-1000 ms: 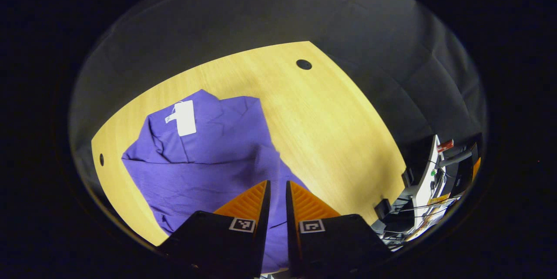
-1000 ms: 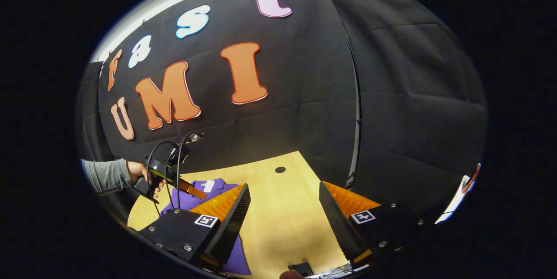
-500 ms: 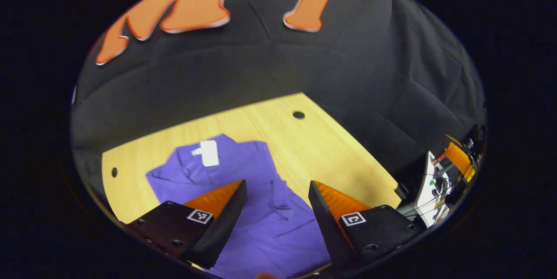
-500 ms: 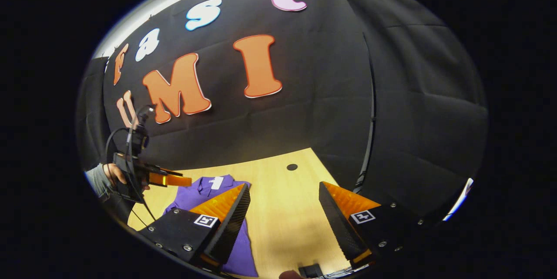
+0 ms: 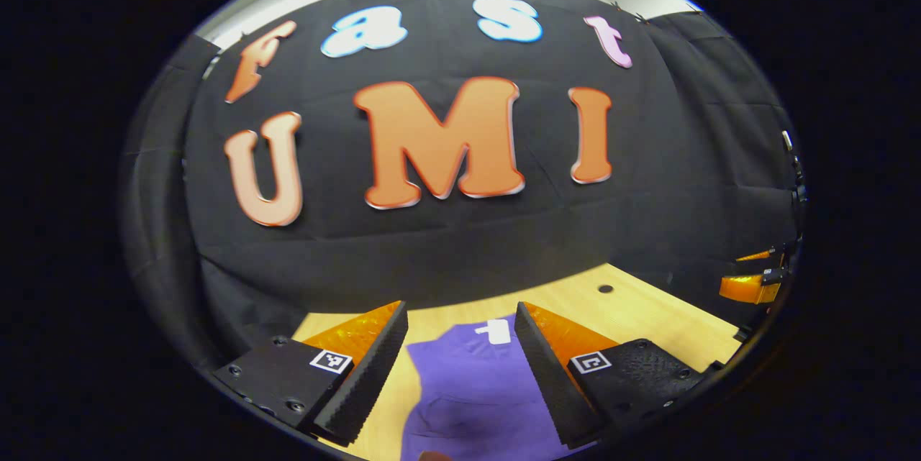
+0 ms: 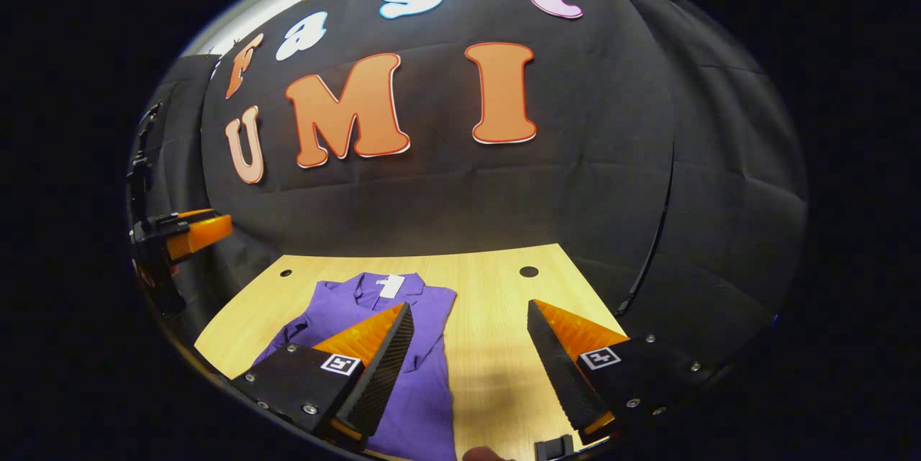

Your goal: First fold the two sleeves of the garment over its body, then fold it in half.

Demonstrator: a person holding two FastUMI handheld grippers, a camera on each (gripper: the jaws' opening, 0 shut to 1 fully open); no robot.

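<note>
Purple cloth, the garment (image 6: 403, 331), lies flat on the pale wooden table (image 6: 489, 281), with its collar and a white tag (image 6: 391, 285) toward the black booth wall (image 6: 575, 195). From the right gripper view it reads as a narrow shape, its sides already laid in over the body.

Both claws are up off the table and hold nothing. The left gripper (image 5: 460, 367) has its fingers spread wide, with the garment lying below and between them in its own view, untouched. The right gripper (image 6: 468, 367) is spread just as wide; its left finger (image 6: 381, 367) hangs over the garment's right edge, and its other finger over bare wood.

The right gripper view takes in the whole far edge of the table, with two small dark holes (image 6: 529, 271) near the back corners, and at its left rim the left gripper held high against the wall. The left gripper view gives a tighter look down the garment's middle, one hole (image 5: 605, 288) off to the right, and at its right rim a bit of the right gripper.
</note>
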